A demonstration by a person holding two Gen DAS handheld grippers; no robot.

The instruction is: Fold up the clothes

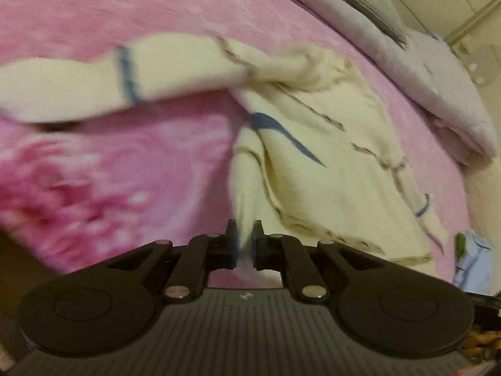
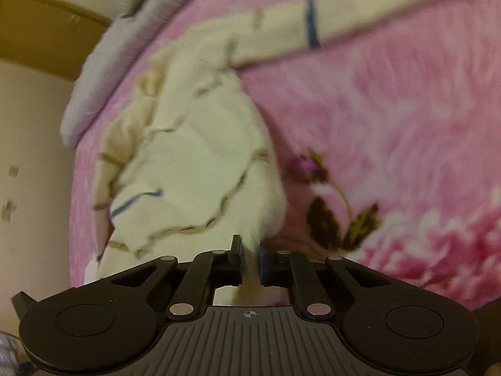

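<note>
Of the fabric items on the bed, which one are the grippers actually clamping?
The cream fuzzy garment with blue stripes: the left gripper and right gripper each pinch it. The pink floral blanket and folded lavender quilt lie ungripped.

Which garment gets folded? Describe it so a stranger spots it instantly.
Start from the pink floral blanket covering the bed. On it lies the cream sweater, one sleeve stretched sideways, its fabric pinched in both the left tongs and the right tongs. Thin blue stripes and brownish stitched seams distinguish it from the grey bedding behind.
</note>
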